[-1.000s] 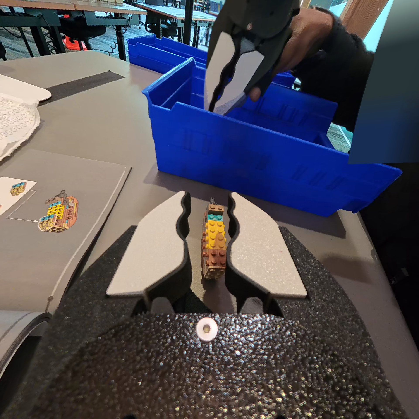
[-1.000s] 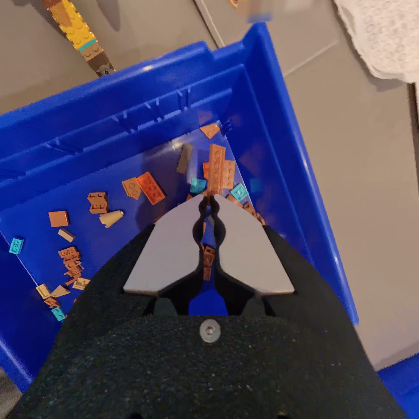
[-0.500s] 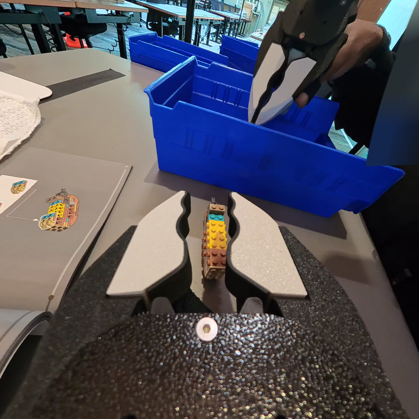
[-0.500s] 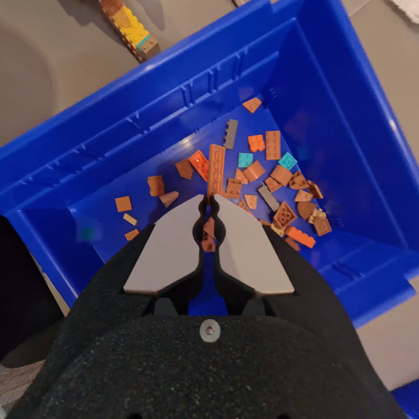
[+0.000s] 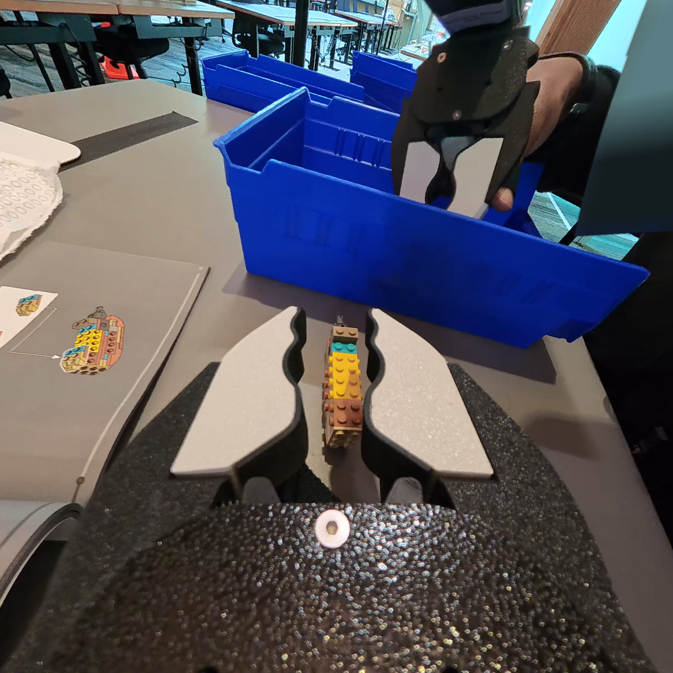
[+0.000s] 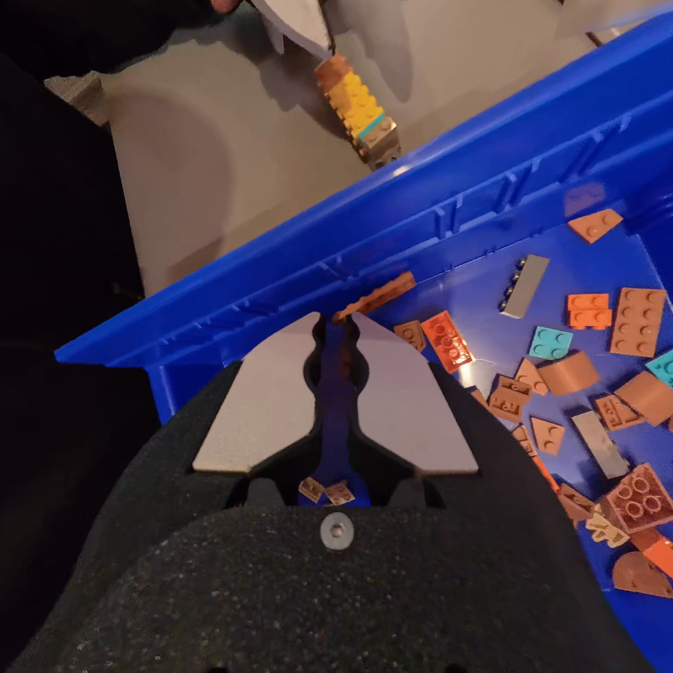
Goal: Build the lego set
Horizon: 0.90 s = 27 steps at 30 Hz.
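Note:
My left gripper (image 5: 333,315) is shut on the lego build (image 5: 342,382), a narrow stack of brown, yellow, teal and tan bricks, just above the grey table. The right pad touches it; a thin gap shows on the left. My right gripper (image 6: 337,318) is shut on one end of a long brown plate (image 6: 378,293) above the near wall of the blue bin (image 6: 327,262). The left wrist view shows the right gripper (image 5: 442,198) over the right part of that bin (image 5: 364,247). The build (image 6: 355,105) also shows in the right wrist view, beyond the bin wall.
Several loose brown, orange, teal and grey pieces (image 6: 582,364) lie on the bin floor. An open instruction booklet (image 5: 109,327) lies left of the build, with torn white packaging (image 5: 22,193) beyond it. More blue bins (image 5: 273,80) stand behind. A person's hand (image 5: 546,94) holds the right gripper. My right fingertips sit around 12 cm from my left ones.
My right gripper has lifted the long brown plate off the bin floor and swung toward the bin's right end and near wall. My left gripper and the build have stayed still.

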Each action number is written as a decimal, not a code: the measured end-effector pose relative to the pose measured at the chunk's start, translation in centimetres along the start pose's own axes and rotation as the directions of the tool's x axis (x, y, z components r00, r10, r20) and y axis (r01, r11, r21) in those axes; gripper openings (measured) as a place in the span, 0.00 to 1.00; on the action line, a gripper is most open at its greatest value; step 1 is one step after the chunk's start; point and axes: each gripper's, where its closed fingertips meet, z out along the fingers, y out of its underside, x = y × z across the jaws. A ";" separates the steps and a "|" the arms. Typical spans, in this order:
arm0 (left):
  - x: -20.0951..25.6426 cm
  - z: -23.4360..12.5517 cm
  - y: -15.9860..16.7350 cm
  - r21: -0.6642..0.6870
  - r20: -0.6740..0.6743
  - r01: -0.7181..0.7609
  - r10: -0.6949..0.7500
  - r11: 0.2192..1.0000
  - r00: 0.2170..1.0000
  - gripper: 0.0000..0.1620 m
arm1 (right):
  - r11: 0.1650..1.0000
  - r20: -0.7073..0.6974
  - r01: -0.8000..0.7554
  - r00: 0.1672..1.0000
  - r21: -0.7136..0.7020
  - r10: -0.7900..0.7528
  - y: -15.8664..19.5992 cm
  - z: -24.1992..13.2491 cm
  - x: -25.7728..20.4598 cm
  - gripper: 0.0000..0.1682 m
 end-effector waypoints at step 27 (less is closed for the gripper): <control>-0.5 -0.2 -0.3 0.021 -0.009 0.056 -0.056 0.998 0.998 0.19 | 0.990 -0.548 0.138 0.826 -0.035 -0.134 1.8 -10.9 8.1 0.13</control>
